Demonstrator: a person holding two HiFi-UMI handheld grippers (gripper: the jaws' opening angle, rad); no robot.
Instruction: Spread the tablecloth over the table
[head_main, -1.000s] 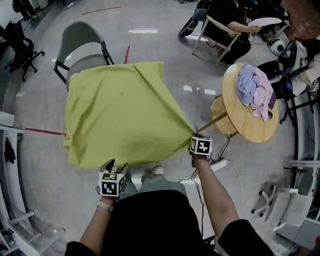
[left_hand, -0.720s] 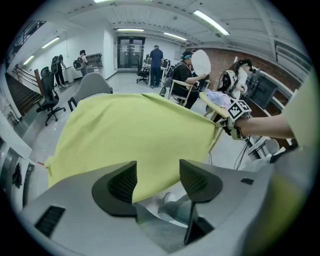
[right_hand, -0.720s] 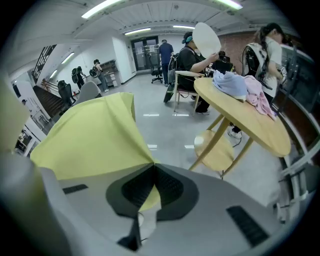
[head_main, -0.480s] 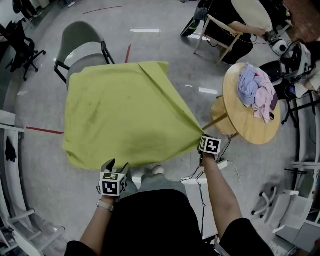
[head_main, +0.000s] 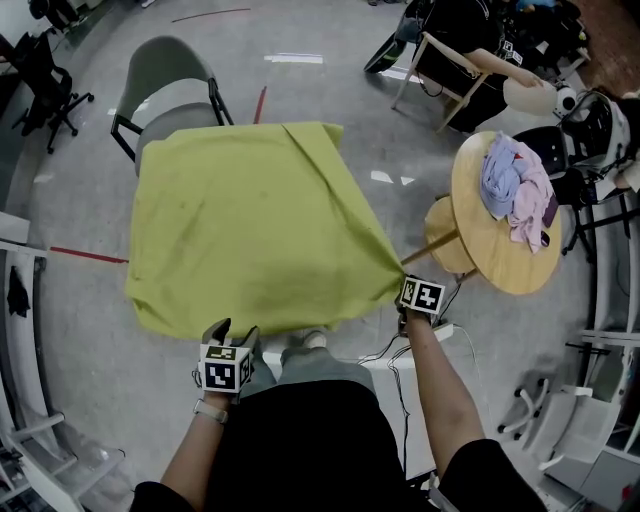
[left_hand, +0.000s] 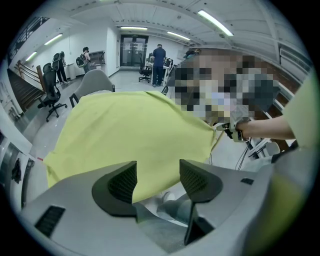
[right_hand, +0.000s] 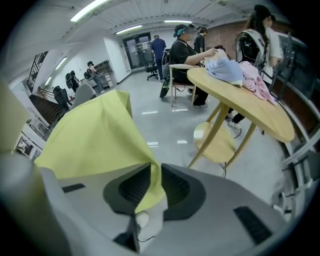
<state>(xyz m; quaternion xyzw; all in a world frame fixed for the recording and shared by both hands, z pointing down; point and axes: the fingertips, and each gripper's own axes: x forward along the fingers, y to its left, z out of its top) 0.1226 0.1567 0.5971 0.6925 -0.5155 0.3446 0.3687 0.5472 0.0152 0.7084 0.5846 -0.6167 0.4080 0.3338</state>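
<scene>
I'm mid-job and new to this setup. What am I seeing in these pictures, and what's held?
A person holds a two-jaw gripper in each hand. The head view looks down from their head; the two gripper views ride on the grippers, looking along the jaws. A yellow-green tablecloth lies draped over a table hidden beneath it. The left gripper is open and empty by the near edge. The right gripper pinches the cloth's near corner, though its jaws have just been opening.

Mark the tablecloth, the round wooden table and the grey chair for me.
tablecloth (head_main: 240, 230), head view, middle of the cloth.
round wooden table (head_main: 500, 262), head view, bare tabletop near its edge.
grey chair (head_main: 160, 68), head view, backrest.
</scene>
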